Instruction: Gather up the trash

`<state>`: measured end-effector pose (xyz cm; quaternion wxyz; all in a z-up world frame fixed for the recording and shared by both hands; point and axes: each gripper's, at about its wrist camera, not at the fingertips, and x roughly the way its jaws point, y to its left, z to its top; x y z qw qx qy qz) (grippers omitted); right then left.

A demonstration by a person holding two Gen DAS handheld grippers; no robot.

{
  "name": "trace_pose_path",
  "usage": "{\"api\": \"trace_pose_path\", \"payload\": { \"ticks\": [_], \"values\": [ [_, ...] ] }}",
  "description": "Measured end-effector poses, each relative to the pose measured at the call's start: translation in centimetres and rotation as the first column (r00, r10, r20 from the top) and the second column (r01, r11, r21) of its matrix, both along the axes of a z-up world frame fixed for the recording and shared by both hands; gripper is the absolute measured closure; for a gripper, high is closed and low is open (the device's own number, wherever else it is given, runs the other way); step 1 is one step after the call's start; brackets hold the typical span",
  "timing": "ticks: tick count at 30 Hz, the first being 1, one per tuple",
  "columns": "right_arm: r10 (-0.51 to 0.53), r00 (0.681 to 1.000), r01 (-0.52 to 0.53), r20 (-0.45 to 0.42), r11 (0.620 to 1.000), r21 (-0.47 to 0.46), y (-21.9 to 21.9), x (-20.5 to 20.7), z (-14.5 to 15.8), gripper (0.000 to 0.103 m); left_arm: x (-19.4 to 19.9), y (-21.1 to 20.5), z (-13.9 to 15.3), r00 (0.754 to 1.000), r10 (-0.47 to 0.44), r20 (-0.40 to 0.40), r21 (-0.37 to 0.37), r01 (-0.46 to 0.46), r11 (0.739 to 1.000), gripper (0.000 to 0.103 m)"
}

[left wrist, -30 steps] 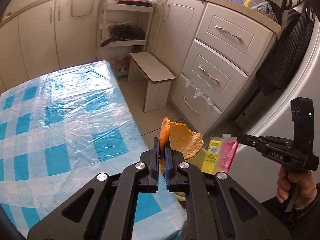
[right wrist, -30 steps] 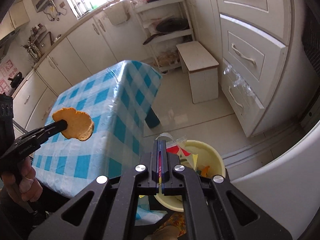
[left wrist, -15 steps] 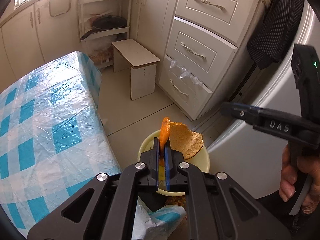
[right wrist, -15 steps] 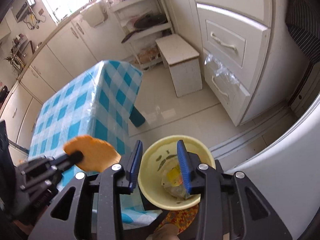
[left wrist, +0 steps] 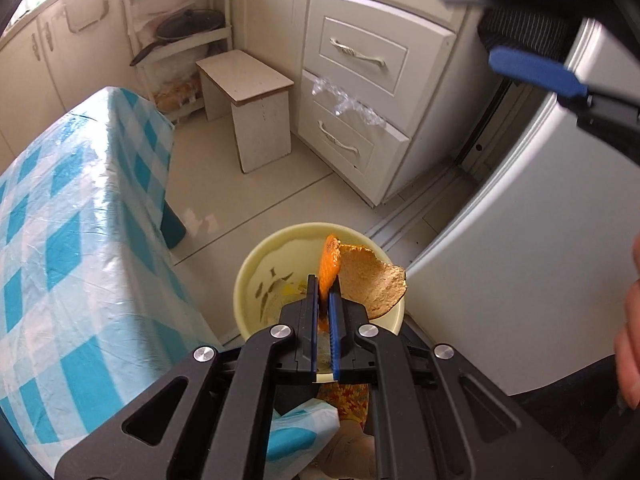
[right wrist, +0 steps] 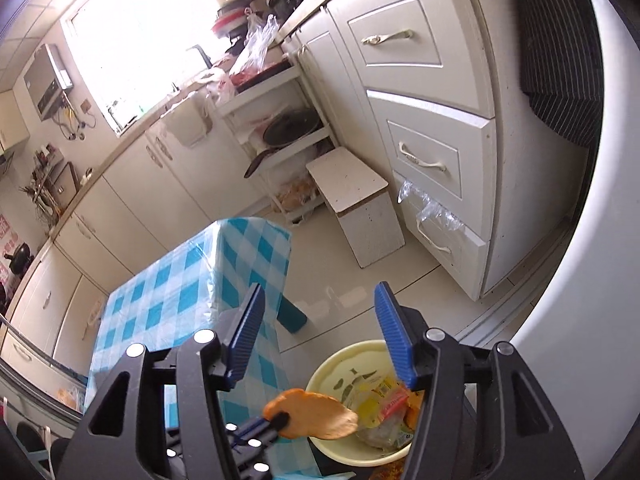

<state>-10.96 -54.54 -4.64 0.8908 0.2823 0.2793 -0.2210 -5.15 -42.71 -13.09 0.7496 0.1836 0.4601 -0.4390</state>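
Pinched by its edge in the left gripper (left wrist: 325,300), the orange peel (left wrist: 362,280) hangs over the rim of the pale yellow bin (left wrist: 256,264), which stands on the floor and holds wrappers (right wrist: 386,400). Its jaws are clamped tight on the peel. Higher up, the right gripper (right wrist: 320,336) is opening, with nothing between its blue pads. Just beside the bin hangs the corner of the checked tablecloth (left wrist: 80,220); a white appliance (left wrist: 520,260) flanks the other side. Bare floor (left wrist: 256,196) runs to a small white stool (left wrist: 256,112) and the drawers (left wrist: 360,92).
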Motion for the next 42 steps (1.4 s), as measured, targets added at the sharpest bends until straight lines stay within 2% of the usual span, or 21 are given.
{"api": "trace_pose_path", "payload": {
  "ticks": [4,6,8,9,15,17,18,21,23,26,30,35,38,42],
  "values": [
    [0.003,1.0,-0.002,0.02,1.0,-0.006,0.0,0.1,0.4,0.047,-0.5,-1.5,-1.2,1.0,0.006,-0.013,0.037,-0.006,0.999,0.096],
    [0.006,1.0,-0.005,0.027,1.0,-0.011,0.0,0.1,0.6,0.046,-0.5,-2.1,-1.9,0.999,0.009,-0.031,0.055,-0.007,0.998,0.09],
    [0.008,1.0,-0.007,0.03,1.0,-0.013,-0.1,0.2,0.6,0.046,-0.5,-2.5,-2.3,0.999,0.02,-0.031,0.069,-0.017,0.997,0.07],
    [0.007,0.999,-0.007,0.034,1.0,-0.012,-0.1,0.1,0.6,0.045,-0.6,-2.6,-2.2,0.999,0.021,-0.027,0.065,-0.019,0.998,0.064],
    [-0.005,0.998,0.008,0.057,0.999,-0.054,0.3,-0.4,1.2,0.042,-1.0,-2.1,-0.9,1.0,0.022,0.009,0.045,-0.022,0.999,0.047],
    [-0.013,0.997,0.02,0.072,0.995,-0.093,0.9,-0.8,1.8,0.034,-1.0,-1.2,-0.1,1.0,0.029,0.012,0.036,-0.03,0.999,0.044],
    [-0.018,0.997,0.027,0.077,0.993,-0.116,1.2,-1.0,2.1,0.032,-1.0,-0.5,0.4,0.999,0.036,0.022,0.034,-0.037,0.999,0.043],
    [-0.024,0.997,0.038,0.072,0.98,-0.193,3.0,-1.6,3.3,0.023,-1.0,2.1,2.1,0.996,0.061,0.059,0.032,-0.063,0.997,0.029],
    [-0.038,0.997,0.054,0.069,0.97,-0.238,4.5,-2.1,3.9,0.012,-0.9,4.6,3.6,0.993,0.087,0.079,0.021,-0.088,0.996,0.025],
    [-0.052,0.997,0.067,0.061,0.961,-0.268,7.6,-3.5,4.5,0.008,-0.6,8.8,6.3,0.986,0.132,0.1,-0.016,-0.131,0.991,0.017],
    [-0.053,0.998,0.06,0.031,0.962,-0.268,11.6,-5.4,5.6,0.007,-1.0,14.3,10.0,0.978,0.181,0.105,-0.074,-0.174,0.982,0.01],
    [-0.061,0.998,0.052,-0.026,0.967,-0.25,16.7,-7.6,7.6,0.007,-2.4,20.3,14.0,0.967,0.212,0.139,-0.139,-0.193,0.971,0.008],
    [-0.057,0.998,0.051,-0.022,0.974,-0.219,19.7,-8.9,8.3,0.007,-3.3,23.4,15.5,0.957,0.249,0.146,-0.166,-0.225,0.96,0.008],
    [-0.004,0.999,-0.006,-0.05,0.983,-0.185,23.9,-10.1,8.1,0.007,-4.7,27.0,16.7,0.941,0.298,0.163,-0.177,-0.269,0.947,0.008]
  ]
}}
